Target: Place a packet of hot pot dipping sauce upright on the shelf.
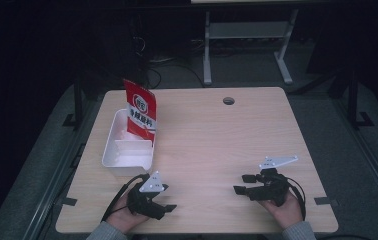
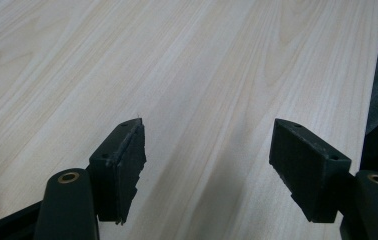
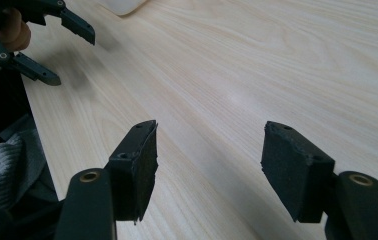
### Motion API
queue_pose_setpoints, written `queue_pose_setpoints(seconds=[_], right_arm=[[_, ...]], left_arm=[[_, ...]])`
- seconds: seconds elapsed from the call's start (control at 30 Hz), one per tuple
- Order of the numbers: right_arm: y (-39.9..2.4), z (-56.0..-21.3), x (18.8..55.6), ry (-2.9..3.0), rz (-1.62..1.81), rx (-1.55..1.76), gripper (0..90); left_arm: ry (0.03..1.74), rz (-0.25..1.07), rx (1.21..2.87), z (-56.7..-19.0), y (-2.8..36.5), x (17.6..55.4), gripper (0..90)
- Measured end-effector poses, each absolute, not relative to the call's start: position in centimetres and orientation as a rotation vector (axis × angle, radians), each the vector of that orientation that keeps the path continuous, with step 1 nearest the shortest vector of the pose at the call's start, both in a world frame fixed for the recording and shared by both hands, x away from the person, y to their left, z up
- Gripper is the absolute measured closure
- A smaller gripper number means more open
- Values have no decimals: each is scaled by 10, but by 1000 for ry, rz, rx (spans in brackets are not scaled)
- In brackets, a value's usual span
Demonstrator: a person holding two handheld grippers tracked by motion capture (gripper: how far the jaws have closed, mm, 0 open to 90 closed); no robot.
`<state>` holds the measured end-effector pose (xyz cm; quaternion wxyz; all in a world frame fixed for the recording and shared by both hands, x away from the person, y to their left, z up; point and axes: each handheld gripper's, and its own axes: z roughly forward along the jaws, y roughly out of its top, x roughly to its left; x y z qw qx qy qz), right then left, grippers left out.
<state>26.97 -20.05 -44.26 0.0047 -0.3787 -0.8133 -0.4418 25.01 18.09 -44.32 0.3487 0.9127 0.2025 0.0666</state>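
A red and white packet (image 1: 140,108) stands upright in the far end of a white rectangular tub (image 1: 113,158) at the table's left side. My left gripper (image 1: 168,198) rests near the front edge, just in front of the tub, held in a hand. Its jaws stand open over bare wood (image 2: 207,150). My right gripper (image 1: 244,184) sits at the front right, pointing left, also open with nothing between its jaws (image 3: 209,160). In the right gripper view the left gripper (image 3: 59,45) appears at the upper left, with a corner of the tub (image 3: 122,6) beyond it.
The light wooden table (image 1: 212,135) has a round cable hole (image 1: 228,101) near its far edge. A white metal frame (image 1: 247,45) stands on the dark floor behind the table. Grey sleeves (image 1: 107,232) enter from the bottom.
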Motion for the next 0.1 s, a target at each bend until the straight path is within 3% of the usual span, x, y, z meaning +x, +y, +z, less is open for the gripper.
queue_pose_setpoints(seconds=[0.1], right_arm=[[-198, -444, 270, -2568, -1377, -1173, 368]], left_arm=[[526, 175, 2365, -444, 181, 251, 293]])
